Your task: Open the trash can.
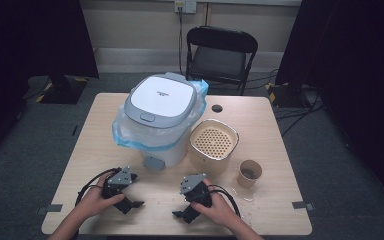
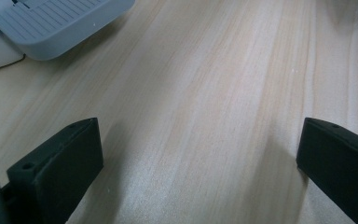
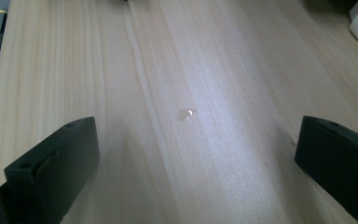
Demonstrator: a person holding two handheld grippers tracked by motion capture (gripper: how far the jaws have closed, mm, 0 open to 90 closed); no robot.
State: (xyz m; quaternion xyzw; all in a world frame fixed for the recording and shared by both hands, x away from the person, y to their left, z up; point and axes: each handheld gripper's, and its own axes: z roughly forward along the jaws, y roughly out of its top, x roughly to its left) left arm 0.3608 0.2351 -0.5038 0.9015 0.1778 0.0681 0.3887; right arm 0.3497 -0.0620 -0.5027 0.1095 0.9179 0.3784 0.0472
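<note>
Left gripper: my left gripper (image 1: 136, 204) rests on the light wooden table (image 1: 100, 145) near the front edge. Its two black jaws stand wide apart, with nothing between them, only bare wood.
Right gripper: my right gripper (image 1: 179, 215) lies on the same table, near the left one but apart from it. Its jaws are also spread wide and grasp nothing.
Rice cooker: the white rice cooker with the grey square lid (image 1: 161, 97) stands in the middle of the table, behind both grippers, and blue-edged clear plastic wraps around its body. Its grey front foot (image 2: 56, 25) is in the upper left corner of the left gripper view.
Steamer basket: the beige plastic steamer basket with a perforated bottom (image 1: 213, 141) stands just beside the cooker, at its right.
Paper cup: the brown paper cup (image 1: 250, 173) stands upright near the basket, at its right front.
Droplet: a small clear drop (image 3: 186, 114) lies on the wood ahead of my right jaws.
</note>
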